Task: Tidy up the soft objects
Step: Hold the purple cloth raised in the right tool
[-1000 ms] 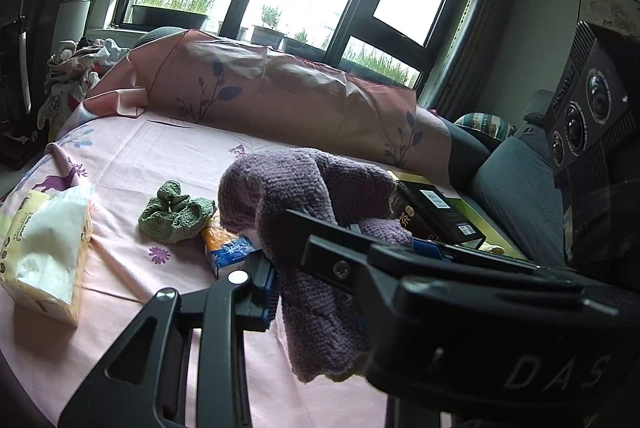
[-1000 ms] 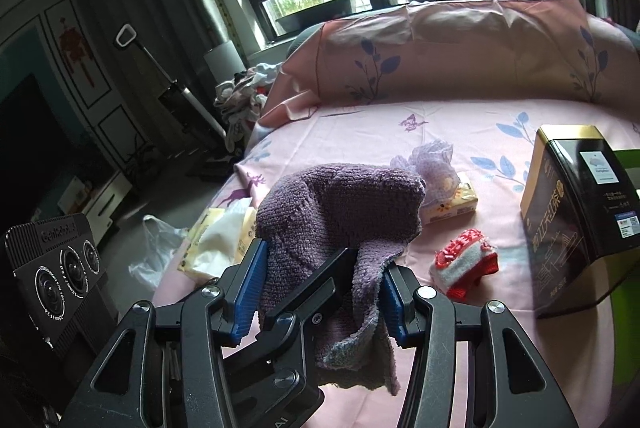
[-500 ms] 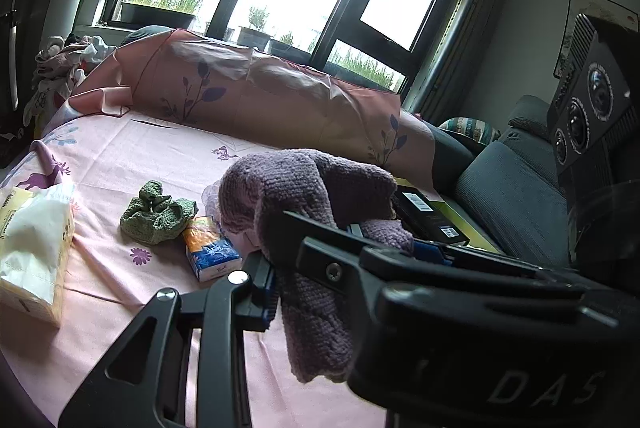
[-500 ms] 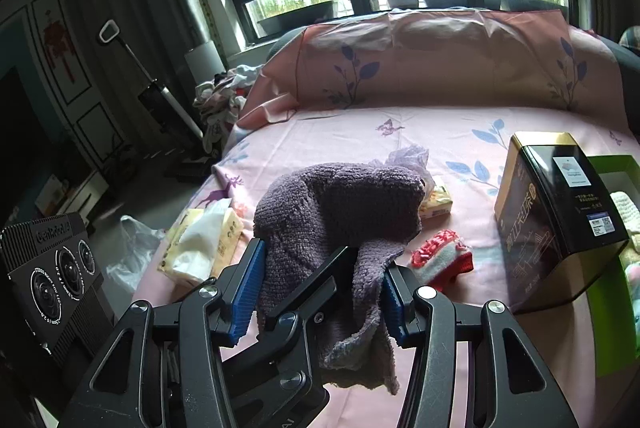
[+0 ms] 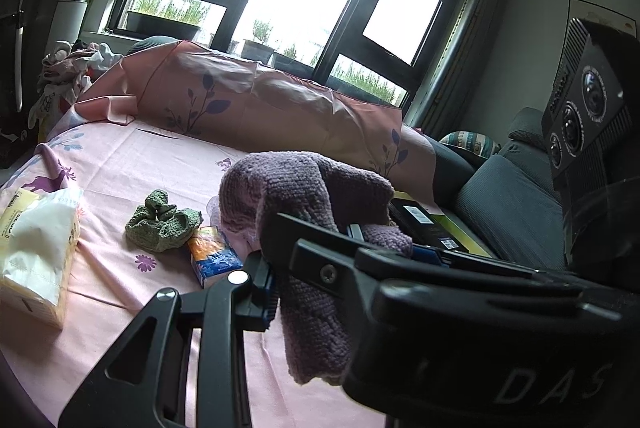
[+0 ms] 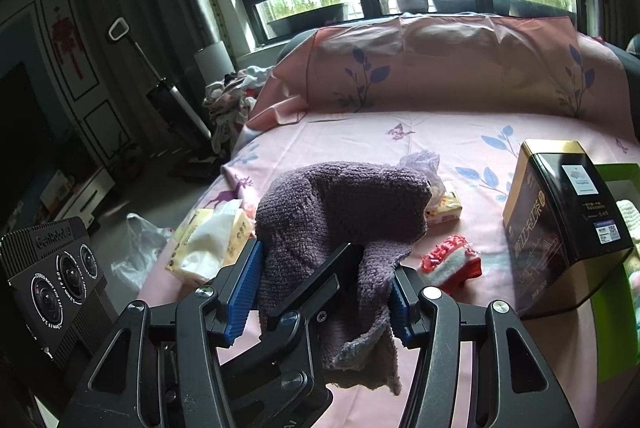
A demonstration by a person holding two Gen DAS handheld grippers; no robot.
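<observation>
Bed (image 6: 460,139) with pink sheet under window. Purple towel (image 6: 340,199) at frame centre, lifted off sheet. Left gripper (image 5: 320,268) fingers clamped on it; right gripper (image 6: 320,276) fingers opening around it, likely handing over for folding.

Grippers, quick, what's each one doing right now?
Left gripper: shut on the purple knitted cloth.
Right gripper: jaws opening, the same cloth still between them.
</observation>
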